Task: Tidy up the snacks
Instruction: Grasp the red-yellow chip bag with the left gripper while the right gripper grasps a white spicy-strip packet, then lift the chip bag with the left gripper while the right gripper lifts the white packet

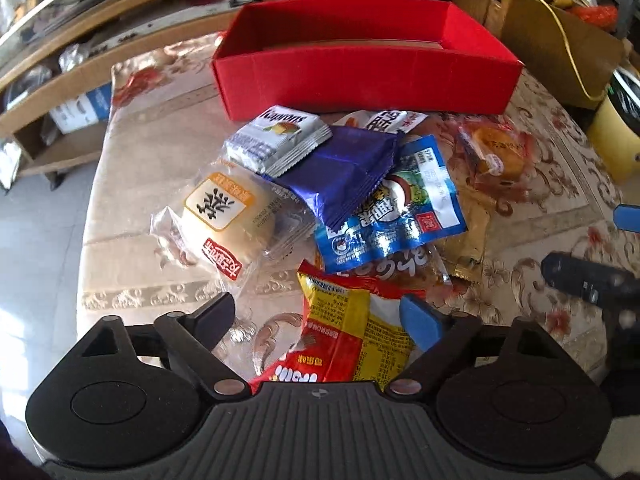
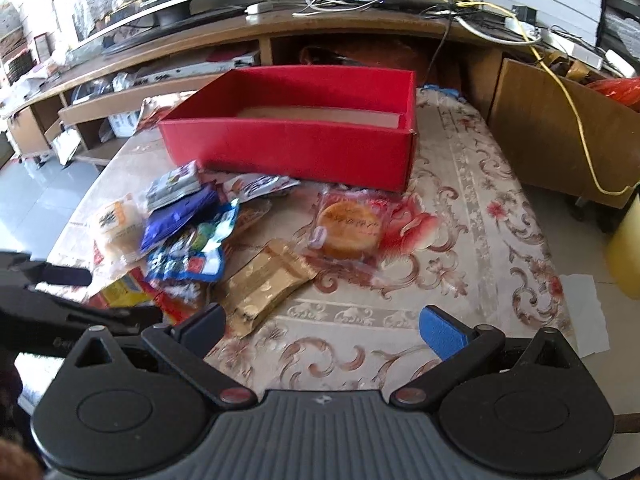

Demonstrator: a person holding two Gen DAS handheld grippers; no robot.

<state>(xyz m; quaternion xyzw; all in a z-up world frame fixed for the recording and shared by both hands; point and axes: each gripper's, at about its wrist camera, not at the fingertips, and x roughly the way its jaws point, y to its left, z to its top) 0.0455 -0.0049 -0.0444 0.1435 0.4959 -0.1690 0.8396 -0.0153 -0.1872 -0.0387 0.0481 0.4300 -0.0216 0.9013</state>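
Note:
An open red box (image 1: 360, 76) (image 2: 296, 148) stands at the far side of the table, with nothing visible inside. In front of it lies a pile of snack packets: a white wafer pack (image 1: 280, 140), a purple pack (image 1: 340, 176) (image 2: 176, 216), a blue pouch (image 1: 396, 216) (image 2: 192, 252), a bread bun (image 1: 224, 216) (image 2: 116, 224), a red-and-yellow bag (image 1: 344, 328), a gold packet (image 2: 264, 280) and a round pastry (image 1: 500, 152) (image 2: 348, 228). My left gripper (image 1: 320, 316) is open over the red-and-yellow bag. My right gripper (image 2: 324, 328) is open and empty, just right of the gold packet.
The table has a floral cloth (image 2: 460, 240). A wooden shelf unit (image 2: 160, 56) with cables stands behind. A cardboard box (image 2: 560, 128) and a yellow bin (image 2: 624, 248) stand at the right. The right gripper shows at the right edge of the left wrist view (image 1: 592, 276).

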